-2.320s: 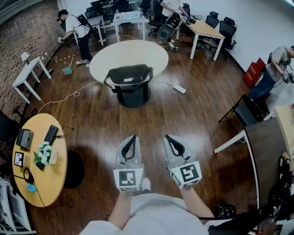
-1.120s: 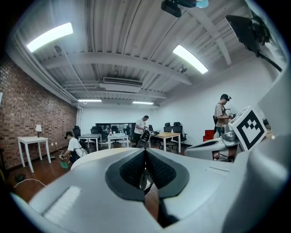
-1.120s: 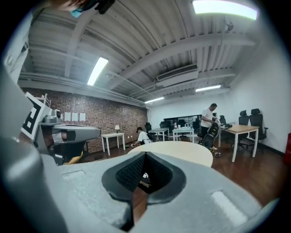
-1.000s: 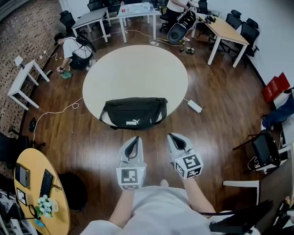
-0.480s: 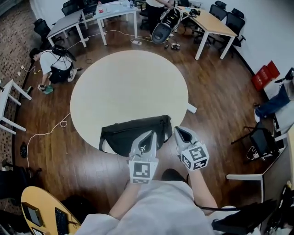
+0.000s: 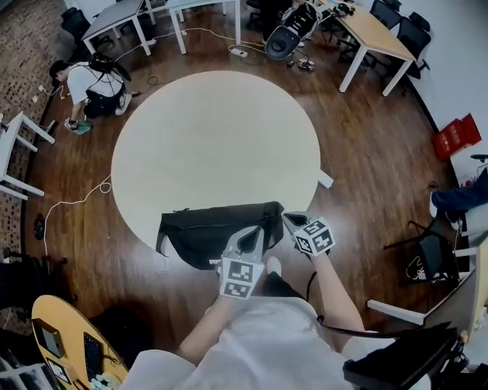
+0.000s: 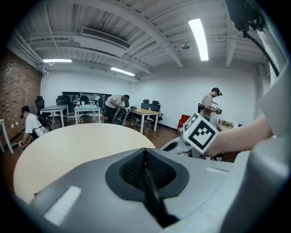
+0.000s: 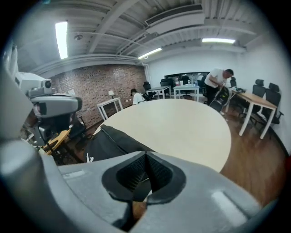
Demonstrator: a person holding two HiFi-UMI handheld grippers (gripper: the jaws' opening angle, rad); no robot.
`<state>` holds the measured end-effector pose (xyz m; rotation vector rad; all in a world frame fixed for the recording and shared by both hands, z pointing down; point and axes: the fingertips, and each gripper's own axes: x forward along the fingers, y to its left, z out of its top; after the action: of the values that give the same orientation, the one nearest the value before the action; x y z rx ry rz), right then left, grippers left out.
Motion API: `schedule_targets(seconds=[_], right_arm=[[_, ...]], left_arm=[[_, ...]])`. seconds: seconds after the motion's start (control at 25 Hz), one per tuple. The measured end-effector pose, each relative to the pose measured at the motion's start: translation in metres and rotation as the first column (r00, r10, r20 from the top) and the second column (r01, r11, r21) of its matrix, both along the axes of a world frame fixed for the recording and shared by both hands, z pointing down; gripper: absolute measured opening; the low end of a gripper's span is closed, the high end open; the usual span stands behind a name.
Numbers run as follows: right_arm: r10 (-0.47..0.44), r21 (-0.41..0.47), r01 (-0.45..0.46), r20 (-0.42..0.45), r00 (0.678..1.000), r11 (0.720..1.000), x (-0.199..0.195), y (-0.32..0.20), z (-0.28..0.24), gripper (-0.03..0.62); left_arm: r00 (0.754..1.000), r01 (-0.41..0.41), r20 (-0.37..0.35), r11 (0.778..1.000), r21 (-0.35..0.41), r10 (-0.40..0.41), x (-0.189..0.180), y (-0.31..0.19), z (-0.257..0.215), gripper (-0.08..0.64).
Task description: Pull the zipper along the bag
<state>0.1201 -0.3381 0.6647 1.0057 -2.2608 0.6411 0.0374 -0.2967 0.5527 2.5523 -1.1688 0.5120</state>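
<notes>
A black bag point(image 6: 206, 228) lies on the near edge of the round beige table point(image 6: 213, 129), partly hanging over it. My left gripper point(image 6: 250, 234) hovers over the bag's right part, its jaws shut with nothing between them. My right gripper point(image 6: 290, 219) is just off the bag's right end, also shut and empty. In the right gripper view the bag point(image 8: 111, 142) lies low at the left, just beyond the closed fingertips point(image 8: 146, 158). The left gripper view looks over the tabletop point(image 7: 68, 145) past its closed tips point(image 7: 145, 154); the bag is hidden there. The zipper cannot be made out.
A person crouches on the floor at the far left point(image 6: 88, 76). White desks point(image 6: 122, 19) and a wooden table with chairs point(image 6: 374, 34) stand behind. A power strip point(image 6: 325, 180) lies by the table's right edge, a red box point(image 6: 455, 135) at the far right, a yellow round table point(image 6: 57, 339) near left.
The view has closed in on the round table. The bag, earlier well ahead, now lies right under both grippers, which have come forward over its right end. Both stay shut.
</notes>
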Motion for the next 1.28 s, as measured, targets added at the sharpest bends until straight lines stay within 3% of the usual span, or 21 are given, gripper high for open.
schedule_targets(seconds=[0.12, 0.2, 0.28, 0.4, 0.6, 0.72, 0.92, 1.0, 1.08, 1.16, 1.2, 1.28], right_arm=[[-0.144, -0.096, 0.145, 0.017, 0.989, 0.985, -0.003, -0.034, 0.027, -0.008], [-0.254, -0.157, 0.25, -0.004, 0.967, 0.955, -0.012, -0.048, 0.047, -0.008], [-0.346, -0.244, 0.328, -0.037, 0.937, 0.913, -0.017, -0.056, 0.071, -0.008], [-0.436, -0.41, 0.368, -0.084, 0.896, 0.835, -0.014, -0.06, 0.113, -0.009], [-0.485, -0.586, 0.417, 0.046, 0.873, 0.695, -0.017, -0.057, 0.129, -0.009], [-0.518, -0.629, 0.438, 0.065, 0.853, 0.642, -0.02, -0.055, 0.128, -0.009], [-0.564, -0.633, 0.452, 0.03, 0.825, 0.628, -0.022, -0.054, 0.125, -0.009], [-0.561, -0.628, 0.452, 0.03, 0.827, 0.633, -0.023, -0.054, 0.125, -0.009], [-0.555, -0.621, 0.453, 0.034, 0.831, 0.64, -0.024, -0.055, 0.125, -0.009], [-0.55, -0.616, 0.453, 0.037, 0.834, 0.645, -0.024, -0.056, 0.126, -0.009], [-0.549, -0.614, 0.452, 0.037, 0.835, 0.647, -0.024, -0.056, 0.126, -0.009], [-0.547, -0.611, 0.451, 0.034, 0.836, 0.651, -0.025, -0.056, 0.126, -0.009]], left_arm=[[0.998, 0.043, 0.048, 0.996, -0.075, -0.039, 0.016, -0.008, 0.024, 0.015], [0.995, 0.073, 0.073, 0.989, -0.128, -0.064, 0.026, -0.007, 0.042, 0.017], [0.993, 0.102, 0.083, 0.98, -0.173, -0.089, 0.036, -0.008, 0.06, 0.023], [0.985, 0.164, 0.085, 0.957, -0.239, -0.148, 0.048, -0.016, 0.08, 0.023], [0.962, 0.274, 0.114, 0.9, -0.338, -0.249, 0.057, -0.025, 0.121, 0.023], [0.947, 0.322, 0.144, 0.863, -0.389, -0.288, 0.063, -0.03, 0.145, 0.044], [0.909, 0.417, 0.201, 0.804, -0.425, -0.365, 0.063, -0.041, 0.185, 0.137], [0.894, 0.447, 0.179, 0.775, -0.447, -0.412, 0.064, -0.047, 0.189, 0.158], [0.879, 0.461, 0.134, 0.741, -0.488, -0.458, 0.07, -0.054, 0.193, 0.25], [0.852, 0.499, 0.137, 0.703, -0.507, -0.506, 0.07, -0.061, 0.203, 0.3], [0.834, 0.527, 0.154, 0.684, -0.503, -0.529, 0.065, -0.063, 0.208, 0.295], [0.799, 0.581, 0.19, 0.654, -0.484, -0.57, 0.05, -0.066, 0.214, 0.207]])
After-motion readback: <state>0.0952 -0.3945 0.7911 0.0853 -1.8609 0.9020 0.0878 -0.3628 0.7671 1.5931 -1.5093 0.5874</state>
